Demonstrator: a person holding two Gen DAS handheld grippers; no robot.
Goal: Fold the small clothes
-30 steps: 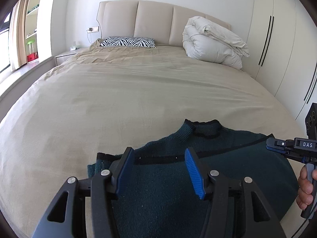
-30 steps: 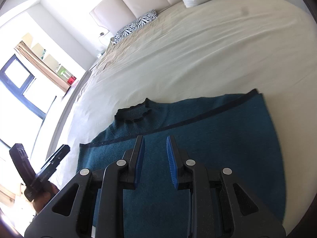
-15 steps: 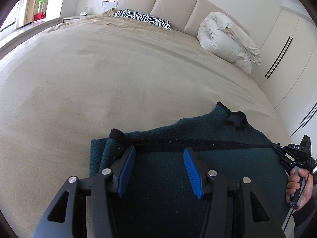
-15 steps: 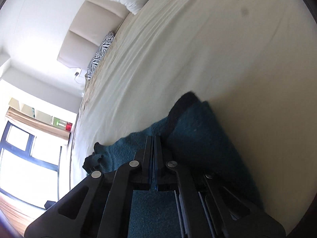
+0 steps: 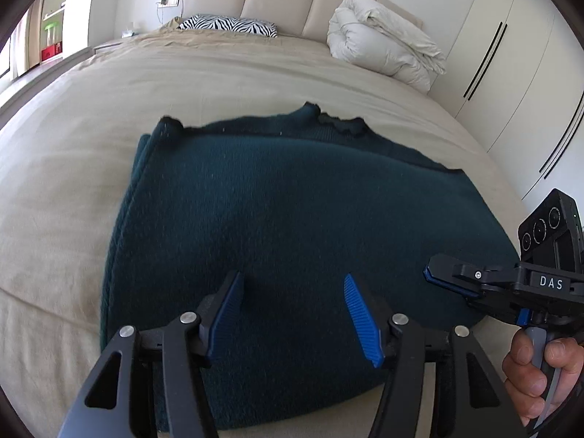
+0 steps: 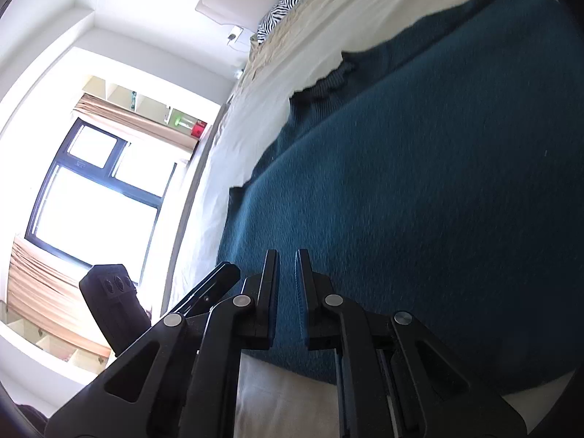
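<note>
A dark teal knitted sweater (image 5: 292, 211) lies folded on the beige bed sheet (image 5: 65, 189), its collar (image 5: 339, 122) at the far edge. My left gripper (image 5: 295, 303) is open and empty, hovering over the sweater's near part. My right gripper (image 6: 286, 273) hovers over the sweater (image 6: 419, 182) near its front edge, jaws a small gap apart with nothing between them. It also shows in the left wrist view (image 5: 430, 275) at the sweater's right edge, held by a hand.
A zebra-print pillow (image 5: 226, 25) and a rolled white duvet (image 5: 383, 51) lie at the headboard. White wardrobe doors (image 5: 511, 84) stand to the right. A window (image 6: 91, 189) and shelves are on the left side.
The sweater's near part has been folded over towards the collar. My right gripper was shut on the fabric half a second ago and has let go. Both grippers pulled back over the folded sweater.
</note>
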